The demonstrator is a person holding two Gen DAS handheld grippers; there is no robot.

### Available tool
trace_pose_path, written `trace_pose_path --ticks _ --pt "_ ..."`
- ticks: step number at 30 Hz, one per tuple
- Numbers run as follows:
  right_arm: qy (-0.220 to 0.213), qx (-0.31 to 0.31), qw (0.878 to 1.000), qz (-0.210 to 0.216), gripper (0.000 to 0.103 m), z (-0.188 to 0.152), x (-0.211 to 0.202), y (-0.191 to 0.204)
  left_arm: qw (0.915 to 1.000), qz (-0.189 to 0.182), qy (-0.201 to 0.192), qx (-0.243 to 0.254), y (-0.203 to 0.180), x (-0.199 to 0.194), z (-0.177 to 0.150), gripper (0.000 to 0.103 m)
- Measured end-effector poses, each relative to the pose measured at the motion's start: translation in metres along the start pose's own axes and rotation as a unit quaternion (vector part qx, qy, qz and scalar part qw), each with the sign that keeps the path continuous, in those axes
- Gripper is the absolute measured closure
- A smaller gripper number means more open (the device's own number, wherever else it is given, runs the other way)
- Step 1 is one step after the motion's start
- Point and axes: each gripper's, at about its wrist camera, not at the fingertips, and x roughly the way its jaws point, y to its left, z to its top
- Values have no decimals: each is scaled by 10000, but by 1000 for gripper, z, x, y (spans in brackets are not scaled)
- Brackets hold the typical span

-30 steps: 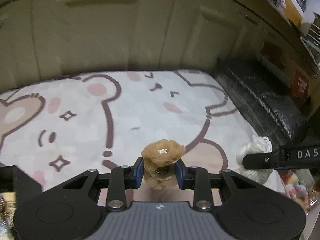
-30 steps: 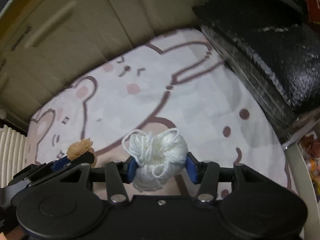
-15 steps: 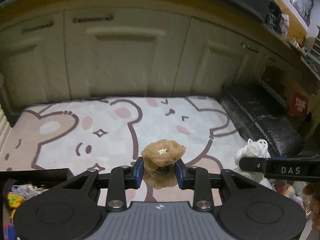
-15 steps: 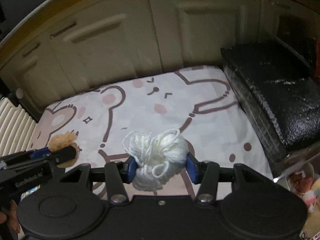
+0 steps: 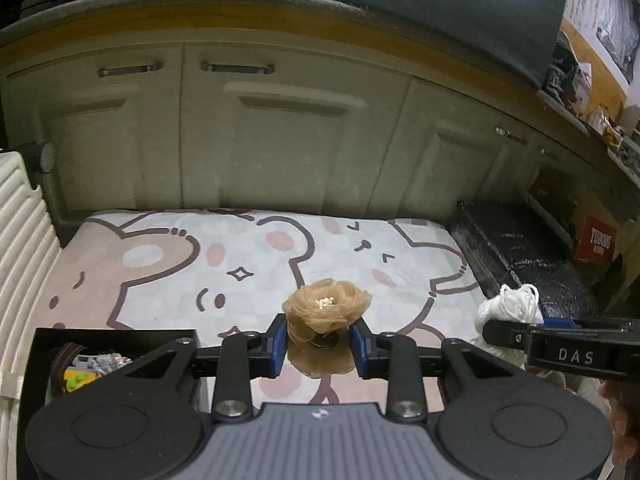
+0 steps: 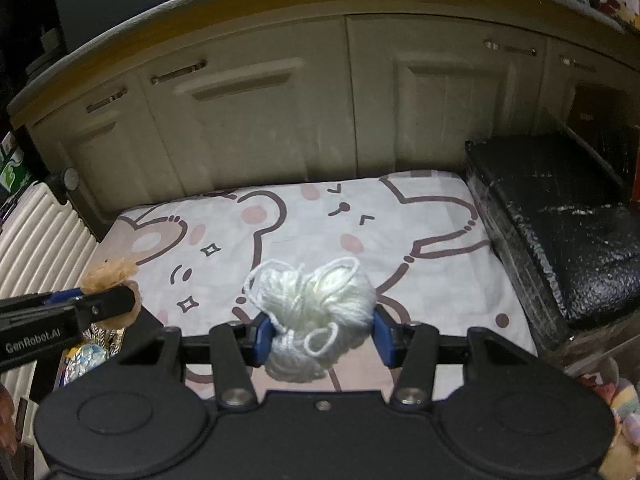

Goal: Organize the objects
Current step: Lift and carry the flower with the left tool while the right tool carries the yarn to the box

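Note:
A tan fabric flower [image 5: 325, 309] sits between the blue pads of my left gripper [image 5: 320, 346], which is shut on it, held in the air above the bear-print mat [image 5: 256, 256]. My right gripper [image 6: 320, 340] is shut on a white ball of yarn [image 6: 316, 312], also lifted over the mat [image 6: 420, 240]. In the left wrist view the yarn [image 5: 510, 306] and the right gripper's finger show at the right. In the right wrist view the flower [image 6: 110, 276] and the left gripper's finger show at the left.
A black box [image 5: 44, 344] with small items stands at the lower left, beside a white ribbed case [image 5: 20, 248]. A black wrapped block [image 6: 560, 216] borders the mat on the right. Cream cabinet doors [image 5: 256, 140] rise behind. Plush toys [image 6: 616, 400] lie at lower right.
Both grippers have risen and tilted up with their objects still gripped. The mat now looks farther away, and the cabinets and the black box have come into view.

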Motion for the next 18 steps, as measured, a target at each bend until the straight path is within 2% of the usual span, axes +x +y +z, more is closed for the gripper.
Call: trace_pose_path --ticks 7,18 --pt "1 -92 9999 127 52 1 -2 23 9998 152 -87 -134 25 -22 2 69" --pt "142 -489 9968 615 52 2 8 96 9974 555 -64 -454 89 -57 -2 69"
